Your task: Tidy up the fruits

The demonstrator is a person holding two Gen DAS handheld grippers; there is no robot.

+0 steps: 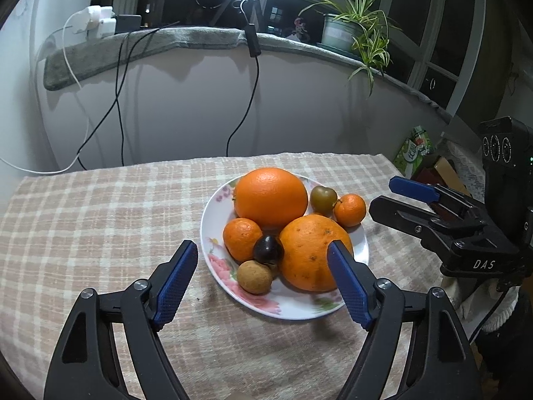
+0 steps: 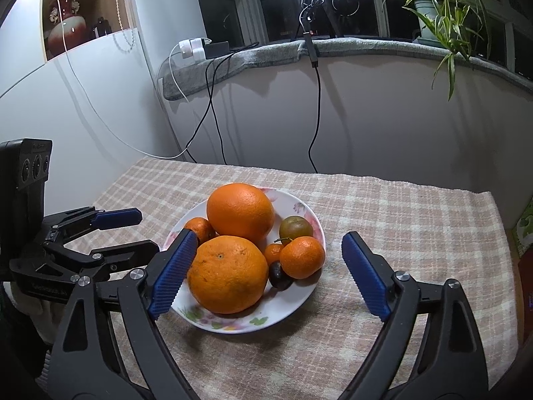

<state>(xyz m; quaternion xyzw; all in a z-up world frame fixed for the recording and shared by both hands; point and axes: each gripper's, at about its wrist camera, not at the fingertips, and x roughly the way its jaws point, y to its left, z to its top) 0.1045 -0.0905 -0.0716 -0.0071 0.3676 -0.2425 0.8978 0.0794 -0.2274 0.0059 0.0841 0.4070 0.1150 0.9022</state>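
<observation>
A white flowered plate (image 1: pixel 206 230) (image 2: pixel 299 303) on the checked cloth holds two large oranges (image 1: pixel 270 196) (image 1: pixel 311 253), two mandarins (image 1: pixel 241 239) (image 1: pixel 349 210), a green-brown fruit (image 1: pixel 323 199), a dark plum (image 1: pixel 267 250) and a brown round fruit (image 1: pixel 255 276). My left gripper (image 1: pixel 263 248) hovers open just in front of the plate, pads touching no fruit. My right gripper (image 2: pixel 269 237) is open too, near the front orange (image 2: pixel 228 275) and a mandarin (image 2: pixel 302 256), gripping nothing. Each gripper shows at the edge of the other's view (image 1: pixel 384 195) (image 2: pixel 146 230).
The checked tablecloth (image 1: pixel 100 226) covers a small table against a white curved wall. Cables (image 1: pixel 121 100) hang from the grey-padded sill, which carries chargers (image 1: pixel 96 21), a tripod and a potted plant (image 1: pixel 353 30). Boxes and a green packet (image 1: pixel 414 150) stand at the table's right.
</observation>
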